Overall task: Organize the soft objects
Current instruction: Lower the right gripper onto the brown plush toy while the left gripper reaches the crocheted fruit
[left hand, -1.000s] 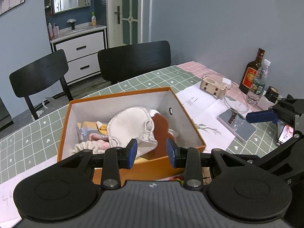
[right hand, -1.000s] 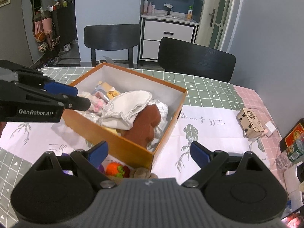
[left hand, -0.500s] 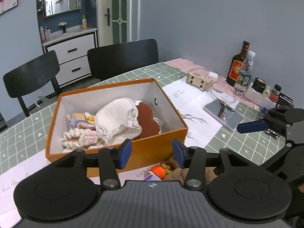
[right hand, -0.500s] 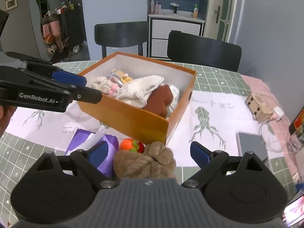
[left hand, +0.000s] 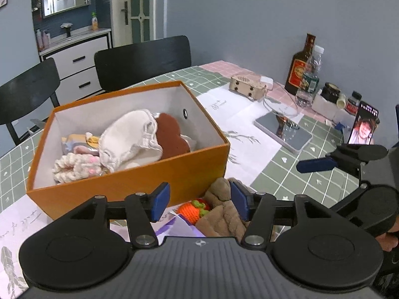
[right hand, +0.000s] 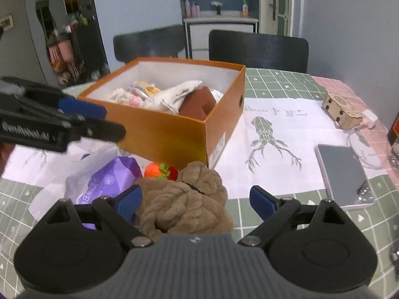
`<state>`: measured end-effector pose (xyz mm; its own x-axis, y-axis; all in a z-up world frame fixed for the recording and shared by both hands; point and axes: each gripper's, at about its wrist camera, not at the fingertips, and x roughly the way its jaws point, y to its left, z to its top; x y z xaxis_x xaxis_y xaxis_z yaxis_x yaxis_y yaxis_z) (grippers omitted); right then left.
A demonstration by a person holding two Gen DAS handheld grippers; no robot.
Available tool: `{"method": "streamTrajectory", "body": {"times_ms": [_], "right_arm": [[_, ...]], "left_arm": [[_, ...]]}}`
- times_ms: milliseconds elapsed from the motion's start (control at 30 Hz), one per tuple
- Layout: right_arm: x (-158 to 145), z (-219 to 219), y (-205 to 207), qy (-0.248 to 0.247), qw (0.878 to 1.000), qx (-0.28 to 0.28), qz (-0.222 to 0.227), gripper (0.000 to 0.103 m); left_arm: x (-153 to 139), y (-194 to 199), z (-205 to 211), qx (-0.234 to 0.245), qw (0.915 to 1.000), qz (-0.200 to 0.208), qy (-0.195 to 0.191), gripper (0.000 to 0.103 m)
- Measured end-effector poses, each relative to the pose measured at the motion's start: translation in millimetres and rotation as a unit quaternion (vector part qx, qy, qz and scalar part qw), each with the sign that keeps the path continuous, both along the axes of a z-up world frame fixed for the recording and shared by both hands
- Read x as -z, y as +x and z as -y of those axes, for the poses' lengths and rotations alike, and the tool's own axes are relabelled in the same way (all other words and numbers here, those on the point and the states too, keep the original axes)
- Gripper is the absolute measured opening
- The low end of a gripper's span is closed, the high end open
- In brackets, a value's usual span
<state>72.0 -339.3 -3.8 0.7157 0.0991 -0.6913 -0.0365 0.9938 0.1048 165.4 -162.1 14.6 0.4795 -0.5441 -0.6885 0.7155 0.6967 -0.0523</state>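
Two grippers hung low over the table, just in front of the orange box, which already held a cream cloth, a brown plush and a knitted piece. The left gripper had its jaws opening, holding nothing, with a small orange knitted toy seen between its pads. The right gripper stood wide apart, empty, around a brown knotted plush that lay on the table beside a purple packet, its pads not pressing on it.
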Motion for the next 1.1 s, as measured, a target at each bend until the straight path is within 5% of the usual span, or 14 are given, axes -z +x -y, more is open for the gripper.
{"method": "streamTrajectory", "body": {"times_ms": [267, 500, 667, 733, 967, 1000, 1100], "right_arm": [[19, 2, 3, 0.02, 0.999, -0.023, -0.023, 0.092], [52, -16, 16, -0.025, 0.997, -0.028, -0.067, 0.091], [65, -15, 20, -0.014, 0.995, -0.038, -0.087, 0.071], [67, -16, 20, -0.017, 0.995, -0.043, -0.094, 0.051], [60, -7, 13, -0.017, 0.992, -0.03, -0.121, 0.017], [59, -4, 11, -0.019, 0.992, -0.028, -0.122, 0.003], [54, 11, 3, -0.012, 0.991, -0.02, -0.129, 0.003]], "left_arm": [[18, 7, 15, 0.011, 0.9997, -0.015, 0.016, 0.066], [26, 14, 27, 0.019, 0.9992, -0.019, 0.03, 0.066], [26, 14, 33, 0.029, 0.9987, -0.021, 0.036, 0.066], [26, 13, 35, 0.033, 0.9985, -0.022, 0.038, 0.066], [31, 12, 46, 0.036, 0.9967, -0.038, 0.063, 0.066], [32, 10, 50, 0.043, 0.9958, -0.036, 0.072, 0.066], [36, 0, 68, 0.091, 0.9865, -0.017, 0.135, 0.066]]}}
